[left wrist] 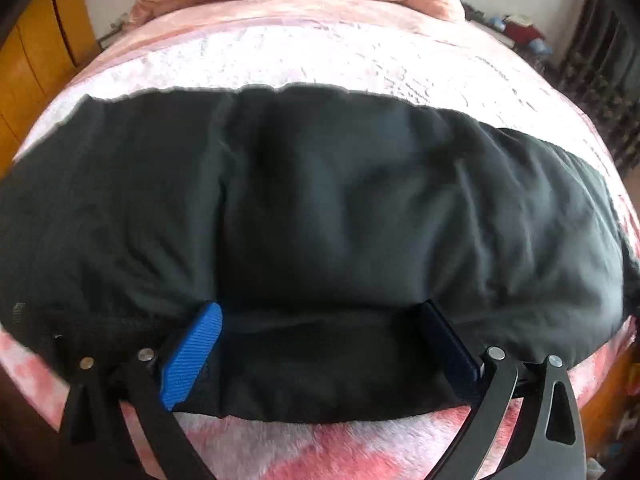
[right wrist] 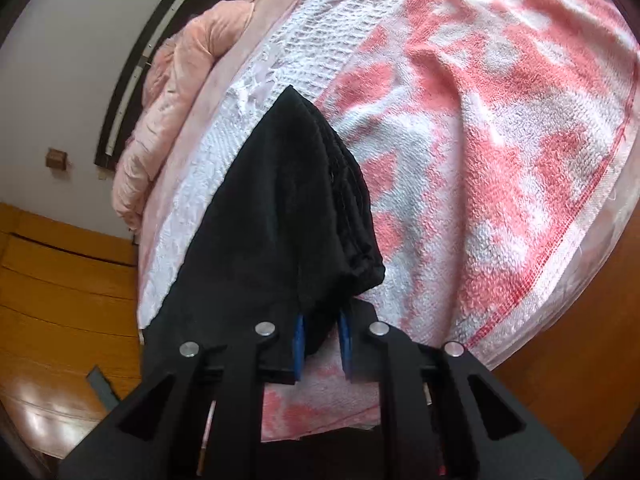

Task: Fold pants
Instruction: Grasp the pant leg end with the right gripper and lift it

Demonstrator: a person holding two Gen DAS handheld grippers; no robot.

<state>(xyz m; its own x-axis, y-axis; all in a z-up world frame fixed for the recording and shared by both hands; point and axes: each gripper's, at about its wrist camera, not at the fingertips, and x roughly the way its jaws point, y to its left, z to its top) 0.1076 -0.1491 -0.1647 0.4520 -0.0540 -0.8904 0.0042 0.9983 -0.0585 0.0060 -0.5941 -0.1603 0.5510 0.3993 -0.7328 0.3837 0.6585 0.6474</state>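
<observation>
The left tool (left wrist: 320, 344) straddles the pants (left wrist: 320, 200) wide open; the right tool (right wrist: 322, 344) pinches their waistband; lift evenly.

The left claw (left wrist: 320, 344) gapes wide and low, while the right claw (right wrist: 322, 342) pinches nearly closed (cloth between).

A pink-covered bed (left wrist: 320, 60) stands by a white wall (right wrist: 60, 60) and orange wooden cabinets (left wrist: 36, 52).

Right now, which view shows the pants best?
Left wrist: the pants lie spread across the bed, nearly whole. Right wrist shows only one bunched end at the right gripper.
</observation>
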